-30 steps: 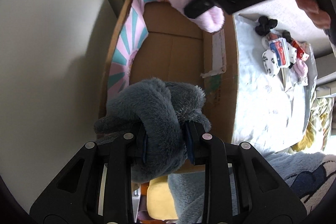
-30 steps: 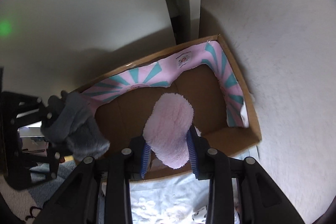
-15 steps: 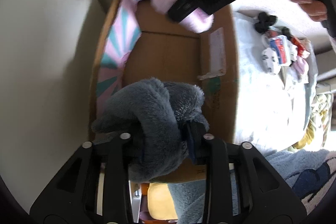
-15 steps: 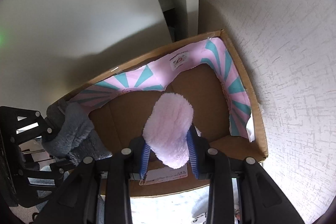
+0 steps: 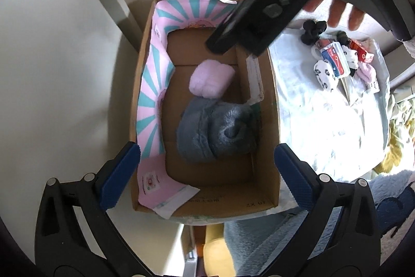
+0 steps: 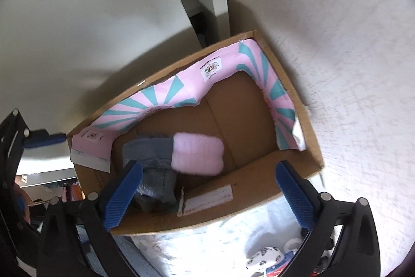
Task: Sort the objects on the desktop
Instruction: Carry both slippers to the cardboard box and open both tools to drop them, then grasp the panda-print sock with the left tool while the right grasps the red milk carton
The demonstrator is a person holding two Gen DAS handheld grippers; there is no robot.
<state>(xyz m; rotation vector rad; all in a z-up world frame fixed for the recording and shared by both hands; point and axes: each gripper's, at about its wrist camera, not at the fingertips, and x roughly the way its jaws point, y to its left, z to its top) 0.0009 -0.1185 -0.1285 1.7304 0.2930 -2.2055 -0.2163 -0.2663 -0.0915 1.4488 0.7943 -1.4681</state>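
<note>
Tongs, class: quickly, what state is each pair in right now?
Left tongs: open, holding nothing.
Right tongs: open, holding nothing.

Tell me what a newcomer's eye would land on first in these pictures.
First the cardboard box with its pink-and-teal striped lining, holding a fluffy pink item that touches a grey plush item. Then the wide-open left claw over the box, and the small clutter on the white cloth beside it.

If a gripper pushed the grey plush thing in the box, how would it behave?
The grey plush thing looks soft and folded, so it would probably squash and flop. Its fuzzy pile suggests it would drag, not slide or roll, likely nudging the pink plush thing touching it.
</note>
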